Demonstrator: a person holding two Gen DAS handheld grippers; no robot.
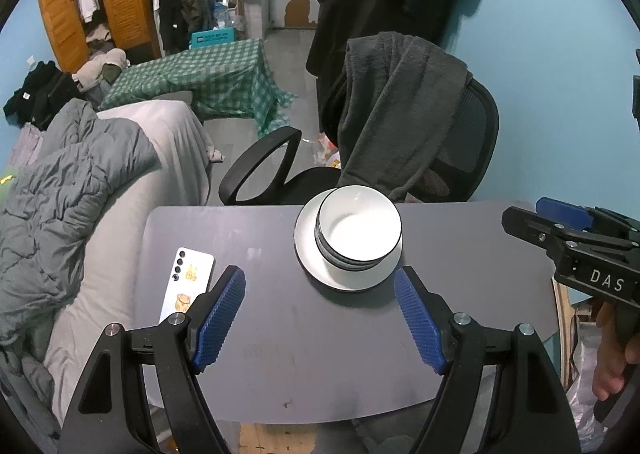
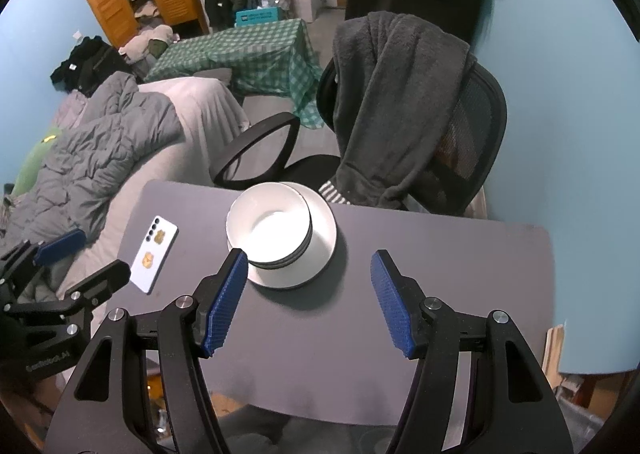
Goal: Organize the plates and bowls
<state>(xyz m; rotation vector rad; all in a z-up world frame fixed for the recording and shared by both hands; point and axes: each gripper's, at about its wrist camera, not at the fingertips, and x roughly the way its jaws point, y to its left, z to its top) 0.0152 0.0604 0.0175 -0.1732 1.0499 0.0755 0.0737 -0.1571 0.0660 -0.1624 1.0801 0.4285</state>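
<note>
A stack of white bowls with dark rims (image 1: 358,228) sits on a white plate (image 1: 316,266) near the far edge of the grey table (image 1: 320,354). The bowls (image 2: 270,225) and plate (image 2: 324,230) also show in the right wrist view. My left gripper (image 1: 320,290) is open and empty, just in front of the plate. My right gripper (image 2: 306,274) is open and empty, with its left fingertip (image 2: 238,260) close to the bowl stack. The right gripper (image 1: 560,221) shows at the right edge of the left wrist view, and the left gripper (image 2: 80,254) at the left edge of the right wrist view.
A white phone (image 1: 186,286) lies face down on the table's left side, and shows in the right wrist view (image 2: 154,254). A black office chair draped with a grey robe (image 1: 404,113) stands behind the table. A bed with grey bedding (image 1: 80,181) is to the left.
</note>
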